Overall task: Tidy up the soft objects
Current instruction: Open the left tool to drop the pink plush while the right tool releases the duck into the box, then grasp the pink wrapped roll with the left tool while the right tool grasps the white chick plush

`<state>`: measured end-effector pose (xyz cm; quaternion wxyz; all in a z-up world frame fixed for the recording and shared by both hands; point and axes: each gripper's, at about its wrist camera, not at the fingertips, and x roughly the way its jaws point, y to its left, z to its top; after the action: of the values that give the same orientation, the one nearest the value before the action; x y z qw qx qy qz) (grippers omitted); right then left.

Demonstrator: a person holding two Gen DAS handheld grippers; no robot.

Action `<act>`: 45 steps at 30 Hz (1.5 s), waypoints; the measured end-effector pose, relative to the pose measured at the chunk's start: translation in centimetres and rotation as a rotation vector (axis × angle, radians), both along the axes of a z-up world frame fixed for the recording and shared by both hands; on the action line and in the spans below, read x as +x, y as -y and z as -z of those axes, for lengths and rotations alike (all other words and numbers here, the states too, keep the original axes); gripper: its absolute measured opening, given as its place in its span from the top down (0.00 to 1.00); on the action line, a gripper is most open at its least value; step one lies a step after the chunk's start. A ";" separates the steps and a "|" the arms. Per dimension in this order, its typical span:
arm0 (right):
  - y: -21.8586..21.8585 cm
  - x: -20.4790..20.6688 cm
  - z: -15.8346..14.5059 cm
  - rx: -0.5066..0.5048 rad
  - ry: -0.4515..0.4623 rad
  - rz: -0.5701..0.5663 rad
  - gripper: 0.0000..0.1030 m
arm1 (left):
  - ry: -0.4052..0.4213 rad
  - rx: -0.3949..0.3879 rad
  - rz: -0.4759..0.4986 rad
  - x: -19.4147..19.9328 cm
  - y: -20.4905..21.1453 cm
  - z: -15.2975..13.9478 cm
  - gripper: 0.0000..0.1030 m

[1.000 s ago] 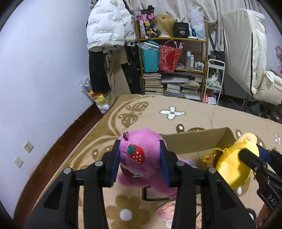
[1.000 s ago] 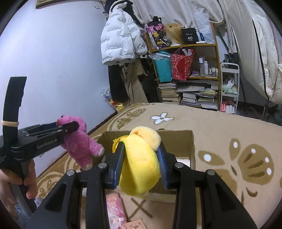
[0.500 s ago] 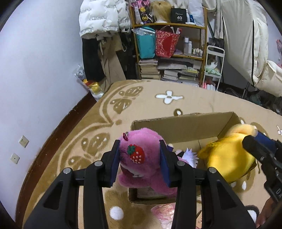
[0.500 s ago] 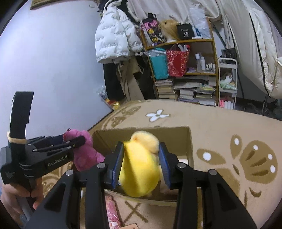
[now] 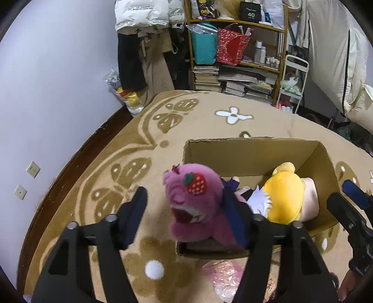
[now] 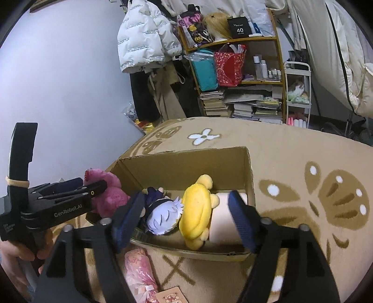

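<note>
A pink plush bear (image 5: 193, 205) with a strawberry on its ear sits at the near left corner of the open cardboard box (image 5: 256, 153). My left gripper (image 5: 186, 216) is opening around it: the bear leans on the right pad, and the left pad stands clear. The yellow plush (image 6: 198, 214) lies in the box (image 6: 186, 165) beside a white-haired doll (image 6: 163, 216) and a pale roll (image 6: 223, 219). My right gripper (image 6: 185, 219) is opening above it, and neither pad touches it. The left gripper (image 6: 70, 195) also shows at the left of the right wrist view.
A pink wrapped bundle (image 6: 137, 272) and a small card (image 6: 172, 296) lie on the tan patterned rug (image 6: 303, 163) in front of the box. A loaded shelf (image 5: 235, 58) and hanging coats (image 5: 142, 18) stand at the back. A wall runs along the left.
Both grippers sank toward the box and their jaws spread. The yellow plush dropped from the right gripper into the box. The left pads let go of the pink bear.
</note>
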<state>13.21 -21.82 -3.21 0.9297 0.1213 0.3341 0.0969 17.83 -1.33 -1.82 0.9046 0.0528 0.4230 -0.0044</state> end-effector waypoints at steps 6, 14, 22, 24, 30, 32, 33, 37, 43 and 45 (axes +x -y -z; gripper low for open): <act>-0.3 -0.7 -0.5 -0.012 0.010 0.006 0.00 | -0.029 0.003 0.009 -0.5 0.0 -0.3 0.24; -0.9 -1.9 -1.5 -0.038 0.018 -0.002 0.00 | -0.021 -0.039 0.009 -1.6 -0.9 -1.9 0.10; -1.3 -3.6 -3.3 -0.048 0.034 0.009 0.00 | 0.023 -0.062 0.011 -3.9 -1.8 -4.0 0.00; -1.6 -4.3 -4.0 -0.060 0.049 0.008 0.00 | 0.017 -0.079 0.008 -4.5 -2.3 -4.3 0.00; -2.1 -5.8 -5.3 -0.078 0.061 0.004 0.00 | 0.000 -0.115 -0.008 -6.5 -3.6 -4.4 0.00; -2.2 -6.3 -5.6 -0.086 0.065 0.003 0.00 | -0.006 -0.115 -0.011 -7.2 -3.7 -4.3 0.00; -2.2 -6.6 -5.7 -0.089 0.067 0.003 0.00 | -0.010 -0.119 -0.012 -7.5 -3.8 -4.2 0.00; -2.3 -7.8 -5.8 -0.091 0.064 0.020 0.00 | -0.030 -0.146 -0.010 -8.6 -3.9 -3.8 0.00; -2.4 -9.0 -4.8 -0.079 0.028 0.031 0.00 | -0.068 -0.138 -0.007 -9.4 -3.7 -2.4 0.00; -2.4 -9.4 -4.2 -0.077 0.012 0.034 0.00 | -0.083 -0.147 -0.011 -9.5 -3.8 -1.9 0.00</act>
<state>3.80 -19.42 1.01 0.9373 0.0903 0.3297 0.0687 8.37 2.52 0.08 0.8877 -0.0162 0.4590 -0.0327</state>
